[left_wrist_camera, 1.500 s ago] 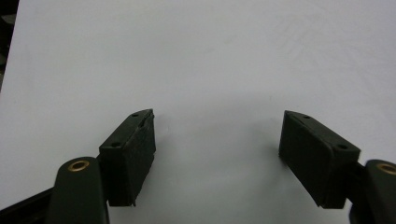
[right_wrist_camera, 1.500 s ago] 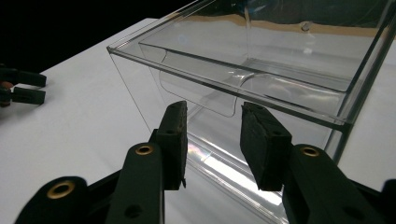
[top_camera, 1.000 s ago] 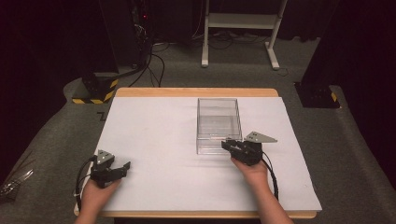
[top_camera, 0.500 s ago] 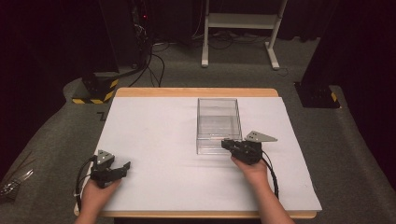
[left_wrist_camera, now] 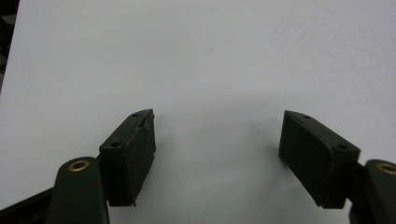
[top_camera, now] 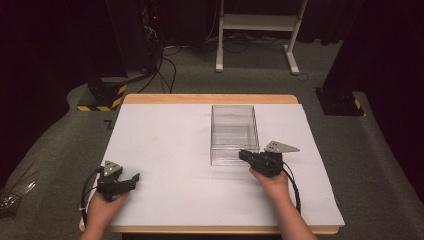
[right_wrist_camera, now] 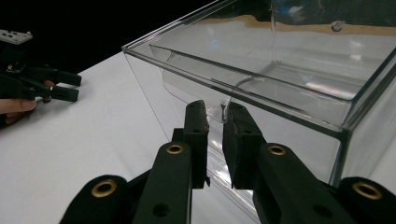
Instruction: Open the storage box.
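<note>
right tool [right_wrist_camera: 215, 108]: jaws narrow, pinching near wall of clear plastic box [top_camera: 234, 131]
left tool [top_camera: 131, 180]: jaws wide, holding nothing, on white desk [top_camera: 175, 150], well apart from box

- left tool [top_camera: 131, 179] sits low at the near-left of the worktop [top_camera: 170, 150], held in the left hand [top_camera: 103, 210], jaws spread wide apart with nothing between them
- left forearm comes in from the bottom edge, cable looping off beside the hand
- right tool [top_camera: 245, 155] is further forward, near the middle-right, in the right hand [top_camera: 273, 183], pointing left
- its jaws are almost together, just a thin gap showing
- grey plate on top of each tool
</note>
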The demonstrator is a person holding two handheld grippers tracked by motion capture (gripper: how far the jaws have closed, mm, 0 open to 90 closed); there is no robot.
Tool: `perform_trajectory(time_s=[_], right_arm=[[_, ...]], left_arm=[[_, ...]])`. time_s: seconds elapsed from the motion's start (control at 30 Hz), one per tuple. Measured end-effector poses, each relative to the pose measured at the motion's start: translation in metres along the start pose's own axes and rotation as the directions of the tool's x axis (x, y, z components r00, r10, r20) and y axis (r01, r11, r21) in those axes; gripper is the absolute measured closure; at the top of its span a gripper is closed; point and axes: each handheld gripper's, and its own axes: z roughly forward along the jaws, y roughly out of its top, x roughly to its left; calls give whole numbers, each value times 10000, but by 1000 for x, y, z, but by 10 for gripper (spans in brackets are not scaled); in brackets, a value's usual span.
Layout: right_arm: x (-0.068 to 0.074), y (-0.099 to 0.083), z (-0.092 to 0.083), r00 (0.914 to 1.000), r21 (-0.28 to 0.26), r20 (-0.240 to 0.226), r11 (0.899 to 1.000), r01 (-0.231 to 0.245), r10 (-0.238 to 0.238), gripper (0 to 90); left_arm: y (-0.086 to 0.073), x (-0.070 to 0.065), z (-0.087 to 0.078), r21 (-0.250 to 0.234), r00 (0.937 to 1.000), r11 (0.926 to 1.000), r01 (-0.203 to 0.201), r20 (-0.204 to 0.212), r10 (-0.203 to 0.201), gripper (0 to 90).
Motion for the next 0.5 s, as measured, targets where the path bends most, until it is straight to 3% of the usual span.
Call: perform_trajectory(time_s=[0.5], right_arm=[[8, -6, -9, 9998, -27, -85, 9999, 170, -170, 820]], left_arm=[[0, 0, 0, 0, 10000, 10000, 0, 0, 0, 274]])
